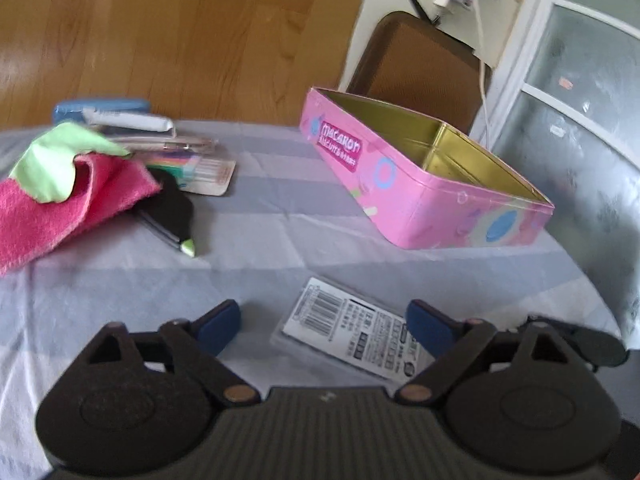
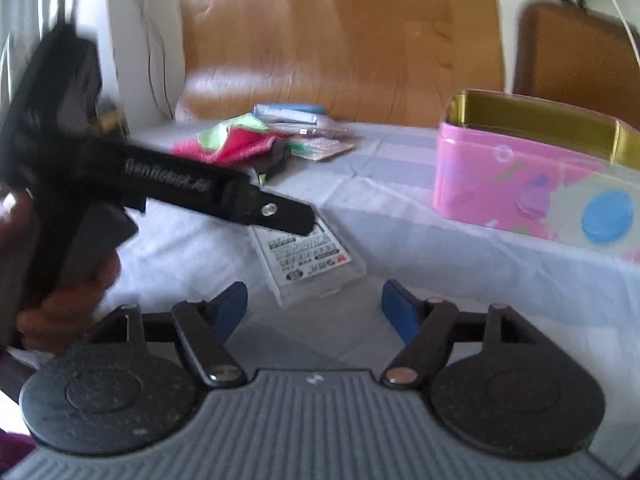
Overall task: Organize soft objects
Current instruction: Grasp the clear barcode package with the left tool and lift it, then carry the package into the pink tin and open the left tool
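Note:
A pink cloth with a light green cloth on top lies at the table's left; both also show in the right wrist view. An open, empty pink macaron tin stands at the right, also seen in the right wrist view. My left gripper is open and empty, low over a clear plastic case with a barcode label. My right gripper is open and empty just before the same case. The left gripper's body crosses the right wrist view.
A black highlighter with a green tip, a pack of coloured pens, a white tube and a blue case lie by the cloths. A brown chair stands behind the tin. The tablecloth is striped grey-blue.

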Demonstrator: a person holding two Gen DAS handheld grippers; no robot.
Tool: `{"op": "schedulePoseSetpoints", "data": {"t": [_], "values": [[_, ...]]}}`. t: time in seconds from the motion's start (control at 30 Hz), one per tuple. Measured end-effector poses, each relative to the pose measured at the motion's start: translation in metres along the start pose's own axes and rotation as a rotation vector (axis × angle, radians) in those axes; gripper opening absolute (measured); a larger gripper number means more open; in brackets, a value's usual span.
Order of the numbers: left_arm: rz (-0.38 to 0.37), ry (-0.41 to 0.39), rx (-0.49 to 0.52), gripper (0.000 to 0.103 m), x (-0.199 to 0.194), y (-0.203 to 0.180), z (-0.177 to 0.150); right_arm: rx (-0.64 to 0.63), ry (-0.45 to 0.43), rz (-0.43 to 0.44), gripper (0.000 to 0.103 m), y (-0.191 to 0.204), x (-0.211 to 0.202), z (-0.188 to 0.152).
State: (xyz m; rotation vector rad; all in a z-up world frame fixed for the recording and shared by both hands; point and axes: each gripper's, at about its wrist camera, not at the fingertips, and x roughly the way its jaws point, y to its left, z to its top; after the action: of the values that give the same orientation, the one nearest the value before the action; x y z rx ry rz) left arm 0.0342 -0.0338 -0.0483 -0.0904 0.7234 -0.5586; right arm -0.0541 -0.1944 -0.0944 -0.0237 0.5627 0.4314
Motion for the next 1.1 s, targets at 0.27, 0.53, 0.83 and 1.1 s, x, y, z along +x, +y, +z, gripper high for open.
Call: {"op": "schedulePoseSetpoints", "data": {"t": [0.27,0.53,0.83,1.1], "values": [[-0.053,-0.034,-0.017,0.086,-0.003,-0.014,0.014,0.005,-0.08,-0.027,0.045,-0.01,-0.005,0.002],[-0.117,-0.159,0.072,0.086,0.018,-0.062,0.077,-0.043,-0.321,-0.209,0.047,-0.041,-0.04,0.028],[-0.145,-0.144,0.104,0.086,0.107,-0.12,0.113,-0.006,-0.334,-0.409,0.051,-0.121,-0.032,0.047],[-0.078,-0.141,0.157,0.094,0.118,-0.129,0.106,0.162,-0.273,-0.549,0.06,-0.16,-0.022,0.035]]}}
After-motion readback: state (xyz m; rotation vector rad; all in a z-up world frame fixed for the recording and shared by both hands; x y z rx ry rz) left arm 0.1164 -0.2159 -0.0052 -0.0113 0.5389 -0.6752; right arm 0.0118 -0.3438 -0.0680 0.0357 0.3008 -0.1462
